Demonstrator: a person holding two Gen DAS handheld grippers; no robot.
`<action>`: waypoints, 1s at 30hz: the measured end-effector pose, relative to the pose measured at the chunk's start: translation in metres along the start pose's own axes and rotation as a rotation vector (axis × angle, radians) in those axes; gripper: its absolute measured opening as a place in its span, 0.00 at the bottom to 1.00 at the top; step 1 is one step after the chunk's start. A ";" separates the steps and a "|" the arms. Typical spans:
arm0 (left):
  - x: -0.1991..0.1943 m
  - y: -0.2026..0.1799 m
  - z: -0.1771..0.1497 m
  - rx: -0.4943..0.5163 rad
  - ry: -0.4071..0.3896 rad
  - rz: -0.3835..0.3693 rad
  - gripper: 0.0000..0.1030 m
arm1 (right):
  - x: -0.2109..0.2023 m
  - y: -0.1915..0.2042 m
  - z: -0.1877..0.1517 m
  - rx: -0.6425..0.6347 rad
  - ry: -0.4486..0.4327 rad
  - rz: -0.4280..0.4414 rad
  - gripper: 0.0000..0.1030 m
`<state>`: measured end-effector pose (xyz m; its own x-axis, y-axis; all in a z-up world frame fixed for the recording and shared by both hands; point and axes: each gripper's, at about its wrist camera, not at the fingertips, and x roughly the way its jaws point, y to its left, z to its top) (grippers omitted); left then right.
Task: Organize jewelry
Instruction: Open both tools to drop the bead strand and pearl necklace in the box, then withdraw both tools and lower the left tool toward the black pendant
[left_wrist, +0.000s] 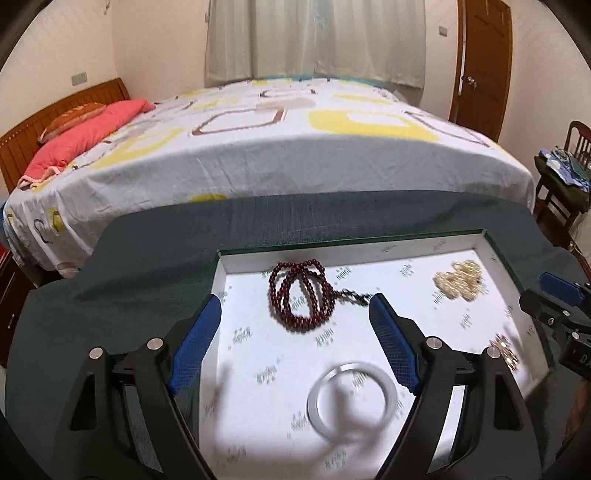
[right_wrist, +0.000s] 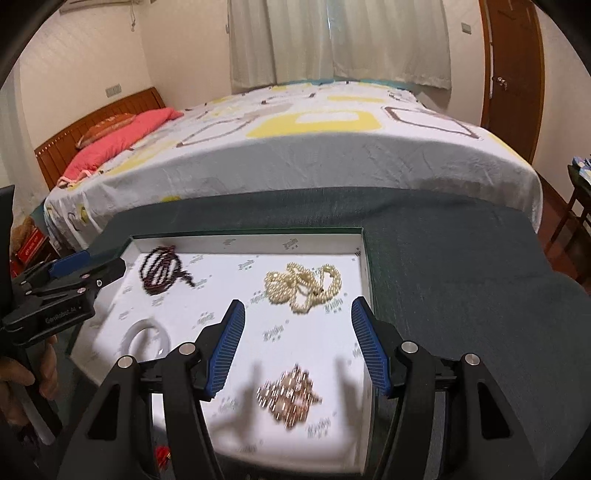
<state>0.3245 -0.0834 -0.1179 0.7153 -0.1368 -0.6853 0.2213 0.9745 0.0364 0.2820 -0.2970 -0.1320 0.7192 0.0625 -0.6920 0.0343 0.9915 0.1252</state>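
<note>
A shallow white box (left_wrist: 495, 254) (right_wrist: 364, 266) with dark green walls lies on a dark green cloth. In it lie a dark red bead string (left_wrist: 301, 293) (right_wrist: 160, 271), a cream pearl necklace (left_wrist: 460, 284) (right_wrist: 304, 286), a white bangle (left_wrist: 351, 397) (right_wrist: 147, 338) and a gold rhinestone piece (left_wrist: 504, 350) (right_wrist: 290, 397). My left gripper (left_wrist: 295, 306) is open and empty above the box, between bead string and bangle. My right gripper (right_wrist: 297, 308) is open and empty above the box, between pearls and gold piece.
The dark green cloth (left_wrist: 155, 251) (right_wrist: 461, 266) covers the work surface. Behind it stands a bed (left_wrist: 295, 155) with a patterned sheet and pink pillow (left_wrist: 88, 140). A wooden chair (left_wrist: 565, 173) with clothes stands at the right, a door (right_wrist: 513, 70) beyond.
</note>
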 end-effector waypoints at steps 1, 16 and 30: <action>-0.007 0.000 -0.003 -0.004 -0.006 -0.001 0.78 | -0.007 0.002 -0.004 -0.003 -0.007 0.002 0.57; -0.091 0.005 -0.077 -0.041 -0.028 0.015 0.78 | -0.078 0.022 -0.076 -0.046 -0.058 -0.013 0.57; -0.101 -0.007 -0.151 -0.034 0.074 0.018 0.67 | -0.101 0.016 -0.134 -0.046 0.001 -0.010 0.57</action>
<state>0.1506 -0.0498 -0.1585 0.6680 -0.1065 -0.7365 0.1850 0.9824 0.0257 0.1164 -0.2719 -0.1553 0.7182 0.0529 -0.6939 0.0092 0.9963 0.0855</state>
